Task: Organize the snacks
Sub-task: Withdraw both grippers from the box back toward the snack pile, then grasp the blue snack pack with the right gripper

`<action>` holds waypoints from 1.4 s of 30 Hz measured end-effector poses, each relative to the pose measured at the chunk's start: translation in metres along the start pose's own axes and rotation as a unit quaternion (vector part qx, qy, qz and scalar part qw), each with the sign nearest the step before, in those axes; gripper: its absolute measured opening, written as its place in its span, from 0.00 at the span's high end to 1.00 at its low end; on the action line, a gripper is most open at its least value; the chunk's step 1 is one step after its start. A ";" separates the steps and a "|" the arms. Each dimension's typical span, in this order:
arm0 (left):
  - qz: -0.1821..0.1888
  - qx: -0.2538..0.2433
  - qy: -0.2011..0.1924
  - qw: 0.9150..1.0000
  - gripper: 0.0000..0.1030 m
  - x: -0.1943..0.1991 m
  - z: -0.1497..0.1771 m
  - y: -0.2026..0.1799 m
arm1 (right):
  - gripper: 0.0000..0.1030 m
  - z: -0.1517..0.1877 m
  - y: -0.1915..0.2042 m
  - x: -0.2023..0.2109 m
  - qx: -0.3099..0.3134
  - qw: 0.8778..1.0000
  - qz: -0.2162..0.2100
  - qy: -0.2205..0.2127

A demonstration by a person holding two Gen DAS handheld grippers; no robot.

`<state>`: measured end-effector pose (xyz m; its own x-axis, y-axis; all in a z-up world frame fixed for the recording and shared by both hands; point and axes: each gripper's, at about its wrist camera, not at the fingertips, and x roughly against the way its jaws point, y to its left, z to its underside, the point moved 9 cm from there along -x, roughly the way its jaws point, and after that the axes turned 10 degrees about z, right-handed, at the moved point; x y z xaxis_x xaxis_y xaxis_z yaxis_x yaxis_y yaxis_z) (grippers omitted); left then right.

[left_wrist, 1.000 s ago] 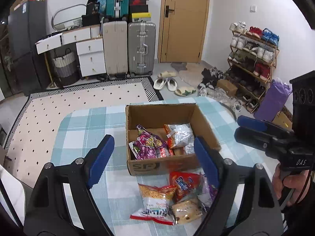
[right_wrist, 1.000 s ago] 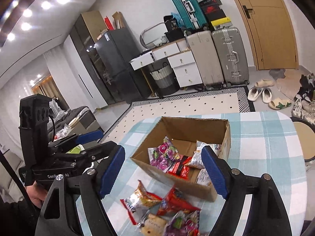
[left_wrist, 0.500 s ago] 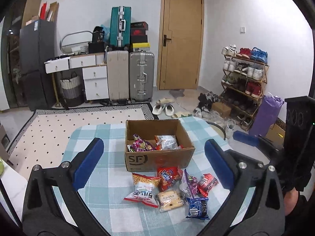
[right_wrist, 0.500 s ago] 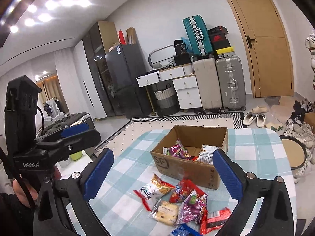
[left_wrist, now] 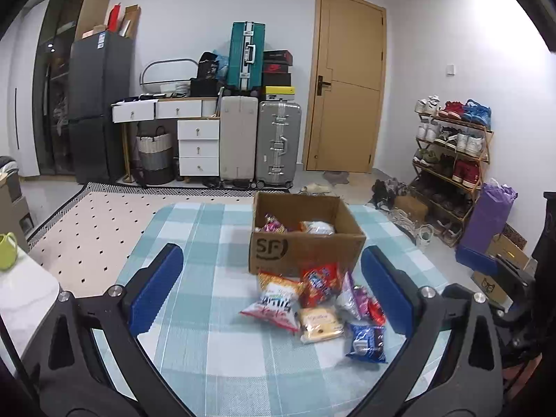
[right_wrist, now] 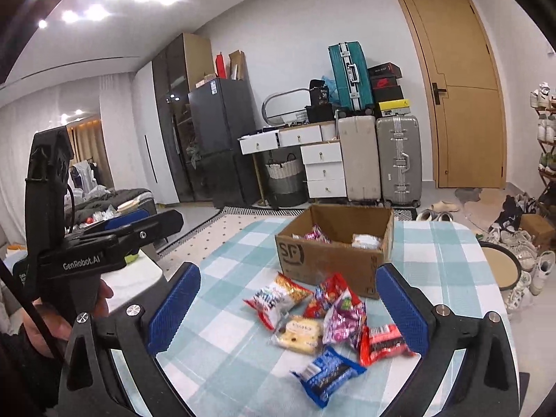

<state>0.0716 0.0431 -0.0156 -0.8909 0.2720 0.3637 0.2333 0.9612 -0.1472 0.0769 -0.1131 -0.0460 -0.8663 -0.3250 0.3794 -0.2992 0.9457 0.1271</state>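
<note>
A brown cardboard box (left_wrist: pixel 305 250) (right_wrist: pixel 333 260) stands on the checked table (left_wrist: pixel 208 243) and holds a purple packet (left_wrist: pixel 272 225) and a white packet (left_wrist: pixel 318 226). Several loose snack packets lie in front of it: a white and red bag (left_wrist: pixel 272 300) (right_wrist: pixel 274 299), a red bag (left_wrist: pixel 318 283), a yellow cake packet (left_wrist: pixel 319 323) (right_wrist: pixel 300 335), a purple packet (right_wrist: pixel 344 321), a red packet (right_wrist: pixel 382 344) and a blue packet (left_wrist: pixel 366 342) (right_wrist: pixel 326 371). My left gripper (left_wrist: pixel 271 288) is open and empty, above the near table. My right gripper (right_wrist: pixel 286 309) is open and empty above the packets.
Suitcases (left_wrist: pixel 260 146), white drawers (left_wrist: pixel 198 146) and a dark fridge (left_wrist: pixel 93 104) stand at the far wall beside a wooden door (left_wrist: pixel 344 83). A shoe rack (left_wrist: pixel 451 153) is on the right. A round stool (right_wrist: pixel 500 267) stands by the table's right edge.
Both grippers have pulled back and up from the box. More of the table and all the loose packets have come into view. Both stay open.
</note>
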 end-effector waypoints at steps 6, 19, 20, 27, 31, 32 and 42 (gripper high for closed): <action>-0.018 0.003 0.010 1.000 0.01 -0.013 0.046 0.018 | 0.01 0.040 -0.005 -0.007 0.011 0.999 0.033 0.025; -0.031 -0.008 0.021 0.999 0.01 -0.041 0.106 0.040 | 0.01 0.100 -0.030 -0.033 -0.011 0.995 0.067 0.072; -0.031 -0.006 0.024 0.999 0.01 -0.044 0.107 0.041 | 0.01 0.104 -0.032 -0.039 -0.016 0.994 0.066 0.085; -0.030 0.022 0.047 0.998 0.01 -0.071 0.127 0.057 | 0.01 0.135 -0.041 -0.085 -0.039 0.981 0.055 0.184; -0.024 0.040 0.049 0.998 0.01 -0.077 0.131 0.064 | 0.01 0.141 -0.041 -0.103 -0.029 0.976 0.056 0.209; -0.023 0.043 0.049 0.998 0.01 -0.076 0.132 0.065 | 0.01 0.144 -0.039 -0.108 -0.025 0.975 0.051 0.217; -0.039 0.071 0.032 0.996 0.01 -0.077 0.134 0.079 | 0.11 0.153 -0.031 -0.128 -0.011 0.965 0.042 0.258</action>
<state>0.1059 0.0919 -0.1785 -0.8760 0.2045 0.4367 0.1036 0.9643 -0.2437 0.1359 -0.1011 -0.2386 -0.5711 -0.2086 0.7940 -0.2231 0.9702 0.0944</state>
